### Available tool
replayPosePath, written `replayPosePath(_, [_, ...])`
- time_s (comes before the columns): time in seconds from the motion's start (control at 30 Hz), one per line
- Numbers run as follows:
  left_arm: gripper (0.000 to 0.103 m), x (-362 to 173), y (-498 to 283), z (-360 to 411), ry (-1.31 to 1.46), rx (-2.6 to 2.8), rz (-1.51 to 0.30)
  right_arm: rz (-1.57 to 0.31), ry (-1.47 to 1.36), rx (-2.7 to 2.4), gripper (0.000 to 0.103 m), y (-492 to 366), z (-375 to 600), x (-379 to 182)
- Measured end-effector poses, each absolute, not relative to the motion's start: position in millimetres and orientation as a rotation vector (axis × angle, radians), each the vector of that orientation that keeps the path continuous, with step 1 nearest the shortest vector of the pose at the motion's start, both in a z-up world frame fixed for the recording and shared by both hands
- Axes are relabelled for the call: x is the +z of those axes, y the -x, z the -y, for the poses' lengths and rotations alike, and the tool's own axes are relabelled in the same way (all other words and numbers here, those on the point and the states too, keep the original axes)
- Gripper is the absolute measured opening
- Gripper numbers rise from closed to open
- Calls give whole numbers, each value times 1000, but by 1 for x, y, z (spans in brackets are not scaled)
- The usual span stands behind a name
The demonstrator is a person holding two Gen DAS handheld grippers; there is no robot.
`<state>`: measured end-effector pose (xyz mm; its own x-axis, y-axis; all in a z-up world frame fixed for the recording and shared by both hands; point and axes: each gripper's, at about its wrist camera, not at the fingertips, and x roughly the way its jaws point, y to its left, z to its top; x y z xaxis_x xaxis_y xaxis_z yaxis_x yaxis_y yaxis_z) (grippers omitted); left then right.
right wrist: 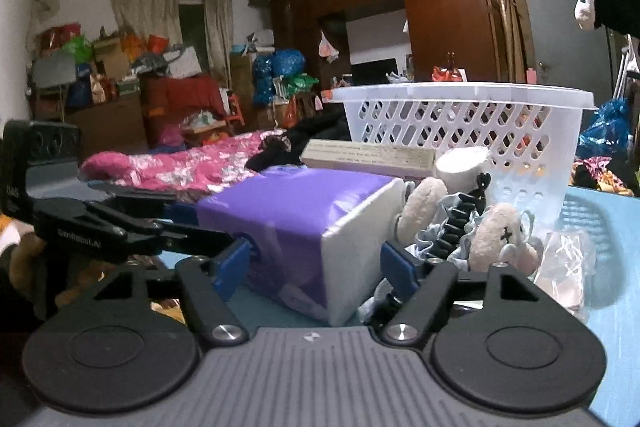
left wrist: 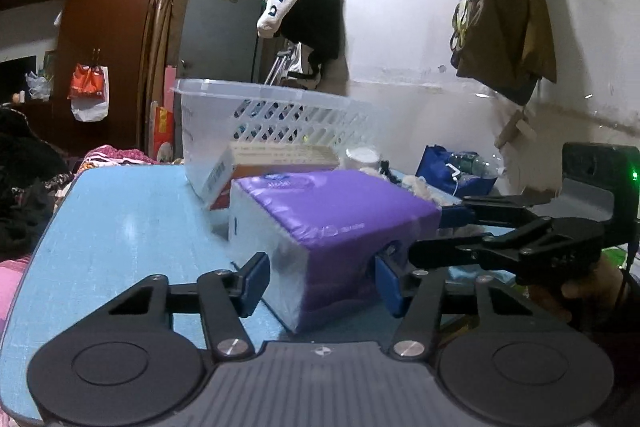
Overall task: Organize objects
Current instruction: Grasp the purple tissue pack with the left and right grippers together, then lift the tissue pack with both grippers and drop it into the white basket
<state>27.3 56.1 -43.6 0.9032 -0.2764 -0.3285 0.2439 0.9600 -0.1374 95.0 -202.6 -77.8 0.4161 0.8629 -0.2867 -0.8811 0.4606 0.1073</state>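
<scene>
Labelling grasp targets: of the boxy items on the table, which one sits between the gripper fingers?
The purple tissue pack, nearest the cameras, with both hand-held grippers' blue fingers flanking its corners. The orange-and-white carton lies behind it, against the white basket, untouched.

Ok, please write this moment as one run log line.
left gripper: pads on purple tissue pack | right gripper: around same pack, contact unclear | pack: on blue table, before white basket

Brown wardrobe (right wrist: pixel 440 7), pink bedding (right wrist: pixel 180 163)
</scene>
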Motion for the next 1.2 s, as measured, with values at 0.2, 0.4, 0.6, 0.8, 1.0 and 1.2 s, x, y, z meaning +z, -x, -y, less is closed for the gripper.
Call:
replayPosePath(0.2, [58,-48,-24,-59,66,-290,-326,-301,139,1111,65,-86,202,-81])
replayPosePath(0.4, [53,-46,-13,-51,-3,-263,-272,-242,174,1076,62,-76,205,-81])
replayPosePath(0.6, [51,-19,12,-44,-55,-259,-170,-104,185,1061,60,-57,216,-60])
replayPosePath(0.8, [49,15,7,-35,-81,-280,-111,-88,145,1081,59,-74,232,-29])
replayPosePath(1.0, [47,73,-27,-18,-134,-315,-42,-42,147,1059,59,-106,245,33])
replayPosePath(1.2, [45,110,-97,-27,-130,-318,-106,-99,118,1041,58,-161,228,69])
